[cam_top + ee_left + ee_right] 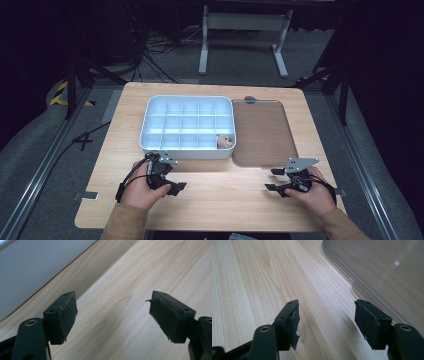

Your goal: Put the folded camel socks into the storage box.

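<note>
High view: the left gripper (172, 176) and right gripper (271, 179) rest low on the wooden table (225, 200), before the white compartment box (187, 125) and its clear lid (262, 132) (lying flat beside it).

Left gripper view: jaws spread, empty, box wall near.

Right gripper view: jaws apart, lid's edge just beside.

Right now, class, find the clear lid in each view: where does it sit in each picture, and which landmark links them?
High view: the clear lid lies right of centre, beside the white box.
Right gripper view: the clear lid is upper right, past the right tool.
Left gripper view: the white box wall instead, upper left.
Shared landmark: the wooden table.
</note>
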The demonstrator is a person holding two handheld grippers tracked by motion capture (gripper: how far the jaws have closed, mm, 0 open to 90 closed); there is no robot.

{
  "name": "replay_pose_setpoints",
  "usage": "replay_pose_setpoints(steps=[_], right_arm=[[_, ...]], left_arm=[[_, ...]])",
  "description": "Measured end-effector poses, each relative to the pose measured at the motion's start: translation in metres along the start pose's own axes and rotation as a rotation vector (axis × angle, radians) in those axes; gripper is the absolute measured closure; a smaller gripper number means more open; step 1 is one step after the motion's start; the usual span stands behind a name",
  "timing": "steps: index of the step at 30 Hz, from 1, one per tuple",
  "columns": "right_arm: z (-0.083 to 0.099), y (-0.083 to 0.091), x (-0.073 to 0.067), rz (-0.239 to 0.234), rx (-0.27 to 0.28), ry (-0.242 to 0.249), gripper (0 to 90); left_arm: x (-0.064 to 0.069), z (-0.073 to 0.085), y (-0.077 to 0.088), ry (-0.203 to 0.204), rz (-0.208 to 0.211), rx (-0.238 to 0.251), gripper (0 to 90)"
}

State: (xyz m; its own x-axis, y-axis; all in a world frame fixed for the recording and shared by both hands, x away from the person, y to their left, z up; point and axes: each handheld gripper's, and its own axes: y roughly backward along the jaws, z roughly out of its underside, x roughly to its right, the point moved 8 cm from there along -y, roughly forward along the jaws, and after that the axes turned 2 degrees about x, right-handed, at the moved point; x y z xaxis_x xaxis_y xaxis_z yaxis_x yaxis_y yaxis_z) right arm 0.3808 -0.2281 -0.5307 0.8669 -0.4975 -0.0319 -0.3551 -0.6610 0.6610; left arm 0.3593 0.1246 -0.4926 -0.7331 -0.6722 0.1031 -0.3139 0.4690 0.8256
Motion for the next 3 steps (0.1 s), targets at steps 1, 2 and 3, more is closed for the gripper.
replay_pose_setpoints(steps=[1, 2, 3], right_arm=[[0.0, 0.0, 0.0, 0.0, 0.0, 0.0, 37.1], [-0.0011, -0.0005, -0.0004, -0.001, 0.005, 0.005, 37.0], [-0.0018, -0.0003, -0.0007, -0.003, 0.009, 0.004, 37.1]], left_arm=[[0.0, 0.0, 0.0, 0.0, 0.0, 0.0, 21.8], [-0.0006, 0.0022, -0.0011, -0.009, 0.0, -0.014, 21.6], [-0.0006, 0.0022, -0.0011, -0.009, 0.0, -0.014, 21.6]])
